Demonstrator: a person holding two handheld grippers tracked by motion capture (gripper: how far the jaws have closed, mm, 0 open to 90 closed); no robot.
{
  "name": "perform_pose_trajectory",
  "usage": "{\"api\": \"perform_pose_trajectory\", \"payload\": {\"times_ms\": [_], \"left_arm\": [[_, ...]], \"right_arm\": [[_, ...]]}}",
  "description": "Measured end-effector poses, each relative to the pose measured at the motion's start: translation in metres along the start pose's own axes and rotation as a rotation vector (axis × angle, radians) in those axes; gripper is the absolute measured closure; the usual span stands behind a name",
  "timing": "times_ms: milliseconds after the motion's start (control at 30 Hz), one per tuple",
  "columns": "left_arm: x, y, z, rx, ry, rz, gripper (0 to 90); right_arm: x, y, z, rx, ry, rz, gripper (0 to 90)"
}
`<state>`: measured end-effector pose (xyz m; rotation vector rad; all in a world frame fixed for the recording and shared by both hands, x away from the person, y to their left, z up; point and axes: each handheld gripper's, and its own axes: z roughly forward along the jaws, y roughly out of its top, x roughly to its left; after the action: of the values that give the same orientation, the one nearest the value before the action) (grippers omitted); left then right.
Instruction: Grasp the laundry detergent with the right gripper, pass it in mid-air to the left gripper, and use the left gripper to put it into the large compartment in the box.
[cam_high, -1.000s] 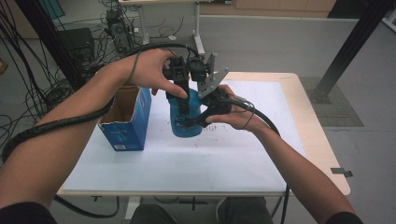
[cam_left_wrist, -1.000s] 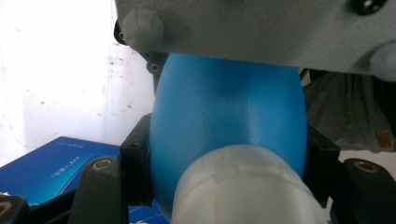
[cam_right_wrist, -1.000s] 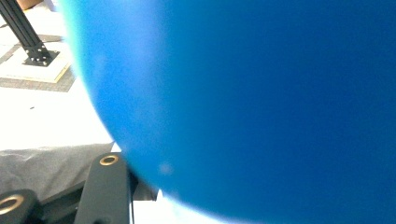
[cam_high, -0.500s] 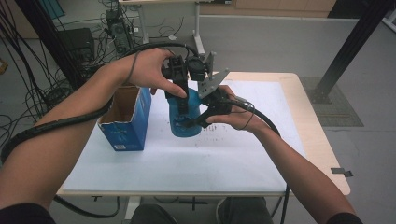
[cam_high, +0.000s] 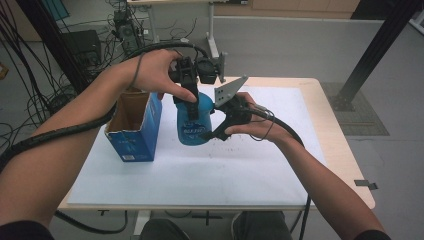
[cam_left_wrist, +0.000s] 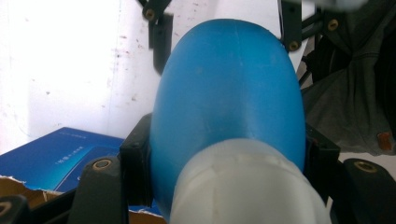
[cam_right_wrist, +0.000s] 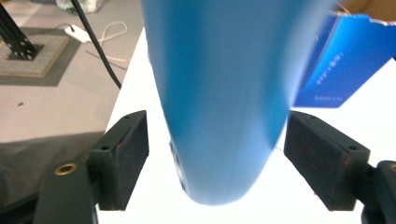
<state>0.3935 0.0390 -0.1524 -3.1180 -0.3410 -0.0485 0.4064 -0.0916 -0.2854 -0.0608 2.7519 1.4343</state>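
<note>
A blue bottle (cam_high: 194, 122) with a whitish cap stands upright on the white table sheet (cam_high: 200, 175). My left gripper (cam_high: 189, 101) comes down from above and is shut on the blue bottle (cam_left_wrist: 224, 93) just below the cap, with the pads (cam_left_wrist: 135, 156) pressing its sides. From the right, my right gripper (cam_high: 208, 133) reaches around the lower body. In the right gripper view the blue bottle (cam_right_wrist: 219, 93) sits between its pads (cam_right_wrist: 126, 154) with a gap on each side. Those jaws have just been opening.
An open blue cardboard box (cam_high: 132, 135) stands just left of the bottle, close to my left forearm. The table's wooden edge (cam_high: 345, 150) runs along the right. Cables and metal frame legs (cam_high: 365, 60) lie on the floor beyond the table.
Both hands and the bottle stay where they were. The right gripper's jaws look slightly wider around the bottle's lower body.
</note>
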Motion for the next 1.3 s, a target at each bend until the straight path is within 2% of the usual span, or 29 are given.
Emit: {"api": "perform_pose_trajectory", "payload": {"times_ms": [200,367,433,500,567,633,667,700,833,1000,1267,1300], "left_arm": [[0.004,-0.002,-0.001,0.009,-0.011,-0.039,37.4],[0.007,-0.006,-0.007,0.003,-0.005,-0.081,37.4],[0.007,-0.008,-0.009,-0.004,0.000,-0.095,37.4],[0.008,-0.009,-0.013,-0.007,0.001,-0.121,37.4],[0.009,-0.010,-0.017,-0.015,0.003,-0.146,37.4],[0.011,-0.012,-0.021,-0.022,-0.001,-0.184,37.4],[0.012,-0.013,-0.023,-0.027,-0.002,-0.199,37.4],[0.014,-0.015,-0.025,-0.028,-0.004,-0.230,37.3],[0.015,-0.017,-0.030,-0.035,0.033,-0.291,37.3],[0.021,-0.024,-0.039,-0.038,0.034,-0.382,37.4],[0.034,-0.040,-0.062,-0.077,0.064,-0.571,37.4],[0.037,-0.044,-0.067,-0.079,0.069,-0.608,37.4]], "right_arm": [[-0.001,-0.008,-0.010,0.072,-0.027,-0.009,24.7],[-0.002,-0.015,-0.019,0.170,-0.103,-0.021,25.5],[-0.004,-0.019,-0.024,0.194,-0.117,0.003,23.8],[-0.006,-0.025,-0.031,0.230,-0.148,0.050,20.0],[-0.006,-0.030,-0.038,0.244,-0.171,0.057,16.7],[-0.008,-0.036,-0.048,0.235,-0.155,0.108,10.0],[-0.009,-0.038,-0.051,0.232,-0.152,0.126,10.1],[-0.010,-0.040,-0.054,0.231,-0.166,0.138,9.6],[-0.014,-0.050,-0.072,0.242,-0.233,0.176,5.5],[-0.017,-0.057,-0.094,0.246,-0.299,0.233,5.3],[-0.022,-0.070,-0.123,0.284,-0.394,0.327,5.5],[-0.022,-0.071,-0.125,0.283,-0.395,0.336,5.5]]}}
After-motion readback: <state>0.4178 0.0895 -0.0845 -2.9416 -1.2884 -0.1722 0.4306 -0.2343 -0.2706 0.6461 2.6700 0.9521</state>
